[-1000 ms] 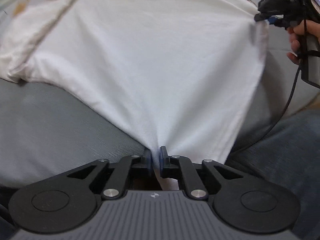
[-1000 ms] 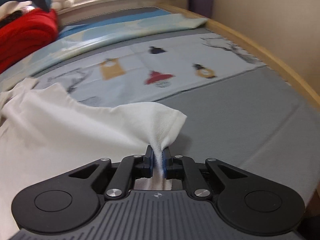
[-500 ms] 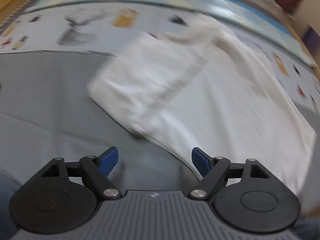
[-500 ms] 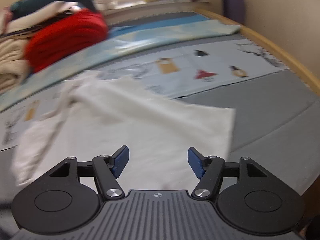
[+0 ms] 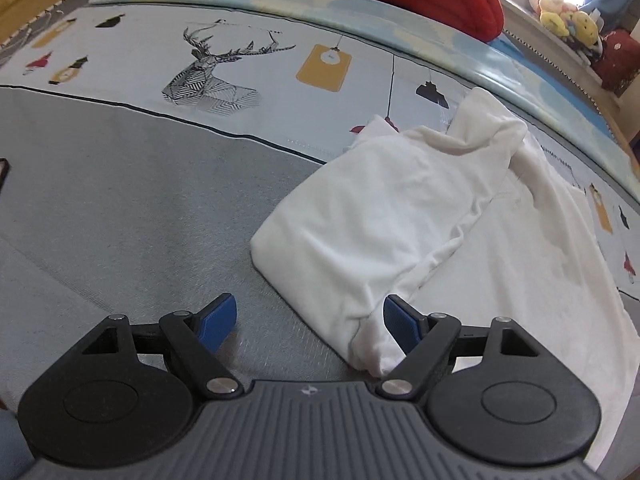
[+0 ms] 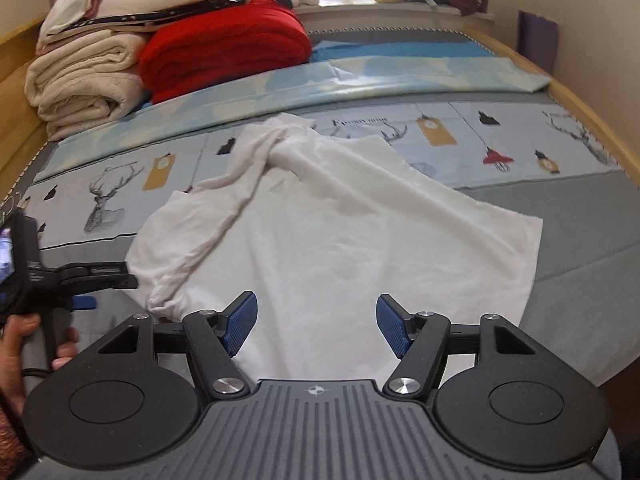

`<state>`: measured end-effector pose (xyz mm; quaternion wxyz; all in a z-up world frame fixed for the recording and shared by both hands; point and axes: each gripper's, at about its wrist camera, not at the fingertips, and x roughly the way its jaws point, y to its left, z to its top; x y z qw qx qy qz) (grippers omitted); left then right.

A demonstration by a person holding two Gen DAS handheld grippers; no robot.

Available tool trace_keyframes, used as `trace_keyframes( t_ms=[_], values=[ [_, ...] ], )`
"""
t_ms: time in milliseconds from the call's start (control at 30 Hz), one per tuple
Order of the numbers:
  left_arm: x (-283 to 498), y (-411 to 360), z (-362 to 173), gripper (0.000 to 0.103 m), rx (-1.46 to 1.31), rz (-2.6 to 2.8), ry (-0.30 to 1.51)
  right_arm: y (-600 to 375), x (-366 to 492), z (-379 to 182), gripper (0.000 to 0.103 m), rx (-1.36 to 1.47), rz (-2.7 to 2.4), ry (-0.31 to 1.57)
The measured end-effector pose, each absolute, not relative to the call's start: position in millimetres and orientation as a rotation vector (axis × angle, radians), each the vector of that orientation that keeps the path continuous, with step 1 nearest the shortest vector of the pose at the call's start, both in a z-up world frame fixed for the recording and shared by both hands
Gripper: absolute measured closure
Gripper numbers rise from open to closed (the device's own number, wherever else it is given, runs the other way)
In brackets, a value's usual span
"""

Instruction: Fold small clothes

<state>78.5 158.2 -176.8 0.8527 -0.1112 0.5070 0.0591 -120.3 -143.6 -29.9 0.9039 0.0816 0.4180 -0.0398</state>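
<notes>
Both my grippers, left gripper (image 5: 306, 322) and right gripper (image 6: 316, 324), have just opened wide and released the white shirt (image 6: 340, 232). It now lies on the bed (image 5: 120, 200), one side folded over; next fold pending.

Your shirt (image 6: 340, 232) lies on the bed (image 6: 580, 216), its left side folded over the middle. Behind it, at the bed's far left, blankets (image 6: 160, 56) are stacked.

Far ahead of the right hand-held gripper (image 6: 316, 322), the printed bed sheet (image 6: 440, 120) carries one line of dark lettering, too small to read.
</notes>
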Motion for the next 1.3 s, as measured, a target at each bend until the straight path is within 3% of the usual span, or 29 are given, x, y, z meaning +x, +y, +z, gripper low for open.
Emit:
trace_keyframes(
  t_ms=[367, 433, 500, 600, 867, 1300],
  values=[
    [108.8, 161.7, -204.5, 0.020, -0.280, 0.122, 1.132, -127.5, -107.7, -27.4, 0.034, 0.146, -0.080, 0.881],
    [115.7, 159.9, -208.1, 0.033, -0.279, 0.139, 1.150, -125.8, -101.6, -34.9, 0.034, 0.135, -0.073, 0.895],
    [122.5, 157.1, -212.9, 0.084, -0.281, 0.130, 1.191, -127.0, -96.3, -41.5, 0.034, 0.138, -0.072, 0.903],
    [128.0, 152.0, -217.3, 0.101, -0.264, 0.153, 1.222, -136.3, -87.6, -53.2, 0.034, 0.149, -0.087, 0.918],
    [100.9, 175.5, -190.0, 0.102, -0.220, 0.242, 1.145, -168.6, -83.8, -82.0, 0.034, 0.155, -0.164, 0.938],
    [56.3, 234.7, -192.4, 0.101, -0.091, 0.366, 1.217, -155.8, -77.7, -87.8, 0.034, 0.213, -0.089, 0.928]
  ],
)
